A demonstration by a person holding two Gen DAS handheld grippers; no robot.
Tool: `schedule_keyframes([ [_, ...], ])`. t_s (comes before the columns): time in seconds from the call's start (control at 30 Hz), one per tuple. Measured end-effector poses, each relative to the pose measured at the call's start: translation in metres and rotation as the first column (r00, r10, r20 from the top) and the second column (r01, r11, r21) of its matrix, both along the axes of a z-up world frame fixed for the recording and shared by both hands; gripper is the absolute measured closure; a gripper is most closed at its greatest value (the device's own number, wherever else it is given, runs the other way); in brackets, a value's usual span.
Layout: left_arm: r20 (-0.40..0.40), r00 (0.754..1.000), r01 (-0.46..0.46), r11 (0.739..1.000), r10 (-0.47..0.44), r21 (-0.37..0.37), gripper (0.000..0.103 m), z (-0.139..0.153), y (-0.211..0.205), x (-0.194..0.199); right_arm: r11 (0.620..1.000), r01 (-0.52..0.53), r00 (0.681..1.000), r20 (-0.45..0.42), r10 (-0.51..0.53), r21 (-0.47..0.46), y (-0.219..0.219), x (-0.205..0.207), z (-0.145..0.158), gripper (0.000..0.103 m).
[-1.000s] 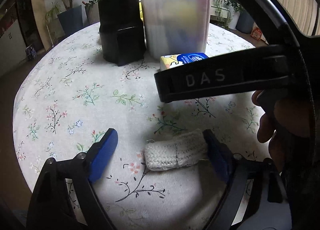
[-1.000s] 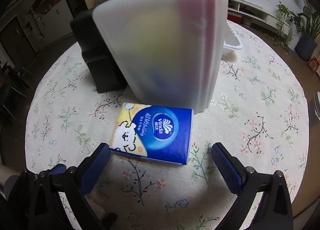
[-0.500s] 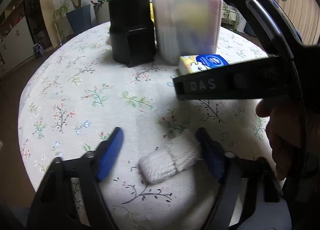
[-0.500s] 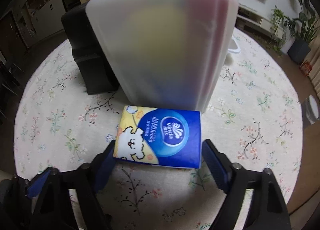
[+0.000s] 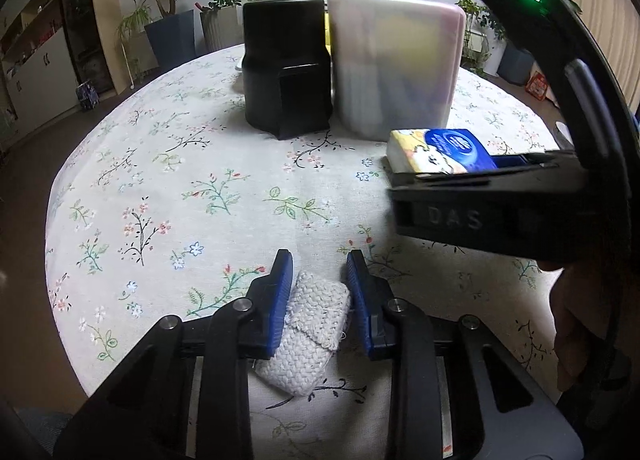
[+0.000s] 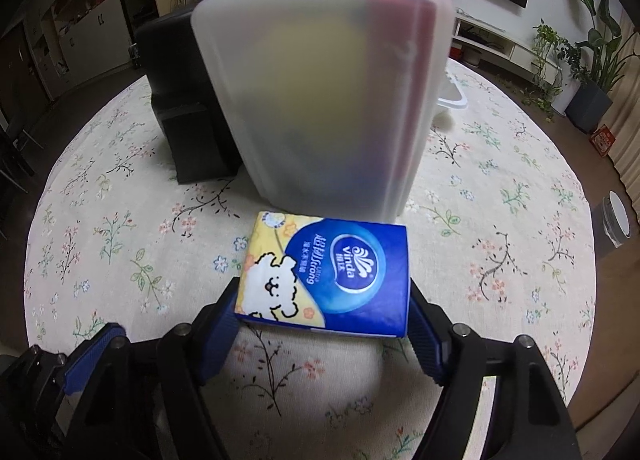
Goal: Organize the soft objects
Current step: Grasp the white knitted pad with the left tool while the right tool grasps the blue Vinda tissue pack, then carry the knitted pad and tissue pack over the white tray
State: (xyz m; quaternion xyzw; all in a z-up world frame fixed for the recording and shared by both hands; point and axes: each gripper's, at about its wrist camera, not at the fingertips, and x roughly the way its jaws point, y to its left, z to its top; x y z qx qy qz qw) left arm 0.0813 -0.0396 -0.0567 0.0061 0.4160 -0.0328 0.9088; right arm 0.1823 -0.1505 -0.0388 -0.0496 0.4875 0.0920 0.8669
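Left tongs [image 5: 318, 292]: seen from the left wrist, their blue pads are pressed to both sides of a white knitted cloth [image 5: 310, 330], which bulges between them and trails toward the camera; clamped on it.
Knitted cloth: folded, low over the flowered table [image 5: 180, 179] at its near edge; whether it has left the tablecloth I cannot tell from this angle.
Left-view background: a black holder [image 5: 286, 67] and a frosted plastic bin [image 5: 396, 63] stand side by side at the far side of the table, touching or nearly so.
Right tongs from the left view: the black body marked DAS crosses the right of the frame, with the tissue pack [image 5: 438, 151] at its tip, just in front of the bin.
Right tongs [image 6: 322, 324]: seen from the right wrist, the pads sit against the left and right edges of the blue and yellow Vinda tissue pack [image 6: 332, 272]; closed on it, the near edge looking slightly raised.
Tissue pack: flat, label up, just in front of the frosted bin [image 6: 320, 99], whose wall shows blurred coloured things inside.
Step in hand: both soft items look gripped at once, so this is probably the end of the grasp, with the lift about to start.
Next move: raise each item clear of the table, carry it over the rim of the bin and release it from above; the pack must clear the tall wall, and the limp cloth may sag or snag on the rim.
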Motion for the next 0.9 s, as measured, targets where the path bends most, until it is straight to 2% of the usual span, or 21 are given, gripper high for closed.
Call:
schedule_keyframes([
  [0.67,0.018,0.999,-0.04,0.992,0.042,-0.124,0.078,0.006,0.04,-0.014,0.999,0.028,0.999,0.044,-0.029,0.043,-0.013,-0.007,0.008,0.026],
  [0.9,0.024,0.999,-0.03,0.993,0.033,-0.118,0.079,0.007,0.041,-0.019,0.997,0.024,0.998,0.052,-0.028,0.073,-0.02,-0.011,0.011,0.026],
])
